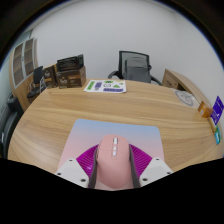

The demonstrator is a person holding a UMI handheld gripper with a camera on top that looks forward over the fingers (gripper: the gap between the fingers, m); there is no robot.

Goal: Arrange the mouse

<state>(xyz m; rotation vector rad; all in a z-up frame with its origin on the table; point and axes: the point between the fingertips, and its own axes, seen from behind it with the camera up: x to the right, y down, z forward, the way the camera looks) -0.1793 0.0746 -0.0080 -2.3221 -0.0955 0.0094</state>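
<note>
A pink computer mouse (113, 163) with a pale scroll strip along its top sits between my two fingers, and both magenta pads (88, 160) press against its sides. My gripper (112, 170) is shut on the mouse and holds it over a pale pink mouse mat (90, 133) that lies on the wooden table (60, 120). The mouse's underside and rear are hidden by the fingers.
A green and white box (106, 87) lies at the far side of the table. Dark shelves with boxes (62, 72) stand far left, a black office chair (135, 67) behind. A blue item (216, 108) stands at the table's right edge, next to a small white object (185, 97).
</note>
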